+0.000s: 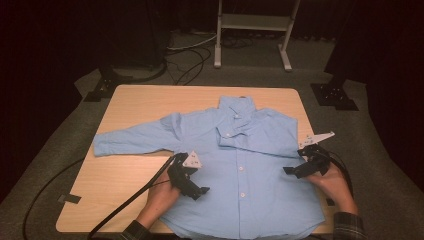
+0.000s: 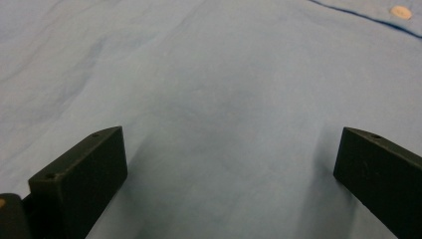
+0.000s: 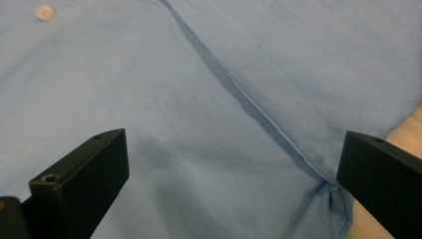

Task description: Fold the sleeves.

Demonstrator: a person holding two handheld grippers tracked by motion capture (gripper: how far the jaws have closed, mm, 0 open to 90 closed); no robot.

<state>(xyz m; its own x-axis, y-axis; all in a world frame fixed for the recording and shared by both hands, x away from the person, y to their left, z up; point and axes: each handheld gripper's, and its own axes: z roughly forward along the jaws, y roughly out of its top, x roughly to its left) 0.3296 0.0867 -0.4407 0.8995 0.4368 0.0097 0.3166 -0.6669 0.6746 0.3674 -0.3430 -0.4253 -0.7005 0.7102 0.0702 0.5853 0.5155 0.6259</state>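
Shirt (image 1: 245,170) lies flat; the right gripper (image 3: 234,184) (spread, like the left gripper (image 2: 231,184)) reveals its folded-sleeve seam.

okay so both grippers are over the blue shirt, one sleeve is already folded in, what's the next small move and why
Probably shift the left gripper out to the spread sleeve and pinch it. The shirt lies flat on the table, the other sleeve is already folded across, and both grippers' jaws stand open, holding nothing.

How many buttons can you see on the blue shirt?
4 on the shirt: one at the collar, one below it, one mid-front, one lower. More may hide under the folded sleeve.
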